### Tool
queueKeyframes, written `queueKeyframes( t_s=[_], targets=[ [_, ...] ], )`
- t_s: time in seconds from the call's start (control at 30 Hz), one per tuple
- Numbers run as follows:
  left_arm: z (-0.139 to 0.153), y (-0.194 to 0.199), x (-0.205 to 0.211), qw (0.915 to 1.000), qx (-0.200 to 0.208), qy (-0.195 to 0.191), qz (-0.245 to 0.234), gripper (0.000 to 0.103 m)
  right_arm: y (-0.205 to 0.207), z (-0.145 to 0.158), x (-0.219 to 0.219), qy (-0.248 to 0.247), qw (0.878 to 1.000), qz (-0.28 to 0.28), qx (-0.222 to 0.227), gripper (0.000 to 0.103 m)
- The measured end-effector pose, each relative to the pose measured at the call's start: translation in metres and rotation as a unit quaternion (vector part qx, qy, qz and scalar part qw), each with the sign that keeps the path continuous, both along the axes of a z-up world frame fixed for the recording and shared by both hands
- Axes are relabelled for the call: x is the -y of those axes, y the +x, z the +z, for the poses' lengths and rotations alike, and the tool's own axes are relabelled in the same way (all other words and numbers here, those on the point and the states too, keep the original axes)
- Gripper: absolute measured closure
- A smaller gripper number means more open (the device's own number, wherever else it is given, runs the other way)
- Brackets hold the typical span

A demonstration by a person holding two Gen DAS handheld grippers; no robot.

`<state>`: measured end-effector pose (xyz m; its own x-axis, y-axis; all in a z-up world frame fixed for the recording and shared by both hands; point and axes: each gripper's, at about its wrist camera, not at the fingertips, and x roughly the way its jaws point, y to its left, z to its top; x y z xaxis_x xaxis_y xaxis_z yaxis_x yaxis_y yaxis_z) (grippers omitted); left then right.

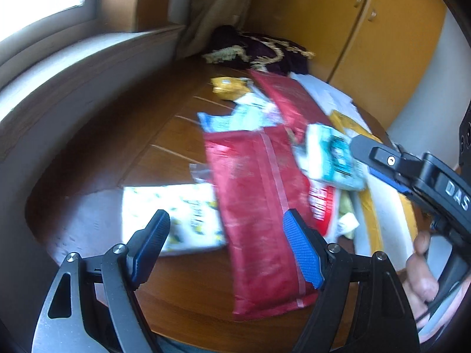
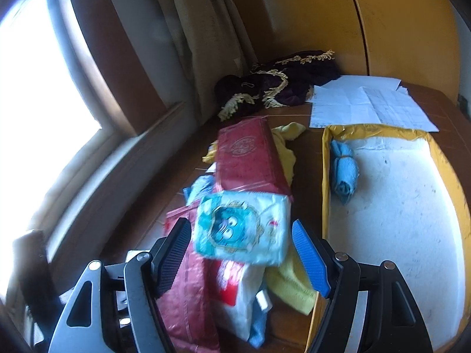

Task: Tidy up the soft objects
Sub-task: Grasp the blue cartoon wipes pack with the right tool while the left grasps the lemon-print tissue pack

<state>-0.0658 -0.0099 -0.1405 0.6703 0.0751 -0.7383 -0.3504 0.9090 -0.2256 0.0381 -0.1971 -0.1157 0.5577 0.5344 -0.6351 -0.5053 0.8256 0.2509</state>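
Right gripper [image 2: 241, 253] stood wide open around a blue-and-white soft pack [image 2: 244, 229] atop the pile on the wooden table [image 2: 306, 176], apparently bound for the yellow-rimmed tray [image 2: 325, 176]; left gripper [image 1: 226, 247], released and empty, hovered over a red packet [image 1: 253, 206]

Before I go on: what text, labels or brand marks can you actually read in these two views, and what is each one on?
"DAS", cut off at the frame edge: on the right gripper body, left wrist view.
Red packet: round emblem, no readable letters.
Teal and white cartoon packet: print blurred.
Red and white bag: print blurred.
Papers: lines too small.
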Motion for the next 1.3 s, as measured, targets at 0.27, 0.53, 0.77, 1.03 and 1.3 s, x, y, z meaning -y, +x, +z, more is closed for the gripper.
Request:
queueKeyframes(
  t_s=[0.27, 0.53, 0.77, 1.03, 1.3],
  targets=[
    [0.004, -0.013, -0.015, 0.999, 0.035, -0.025, 0.007, 0.024, 0.01, -0.017, -0.022, -0.054, 0.998, -0.006, -0.005, 0.031],
    [-0.007, -0.017, -0.043, 0.9984, -0.013, 0.023, 0.049, 0.024, 0.004, -0.016, -0.02, -0.055, 0.998, -0.01, 0.001, 0.06],
    [-0.019, -0.015, -0.042, 0.9985, -0.03, 0.018, 0.043, 0.023, -0.002, -0.008, -0.015, -0.037, 0.999, -0.005, 0.013, 0.077],
    [-0.013, -0.009, -0.023, 0.9989, -0.014, 0.038, 0.023, 0.052, -0.004, -0.006, -0.008, -0.019, 1.0, -0.005, 0.006, 0.079],
    [0.001, -0.016, -0.033, 0.9986, 0.01, 0.038, 0.035, 0.086, -0.011, 0.004, 0.005, 0.016, 1.0, -0.004, 0.008, 0.087]
  ],
)
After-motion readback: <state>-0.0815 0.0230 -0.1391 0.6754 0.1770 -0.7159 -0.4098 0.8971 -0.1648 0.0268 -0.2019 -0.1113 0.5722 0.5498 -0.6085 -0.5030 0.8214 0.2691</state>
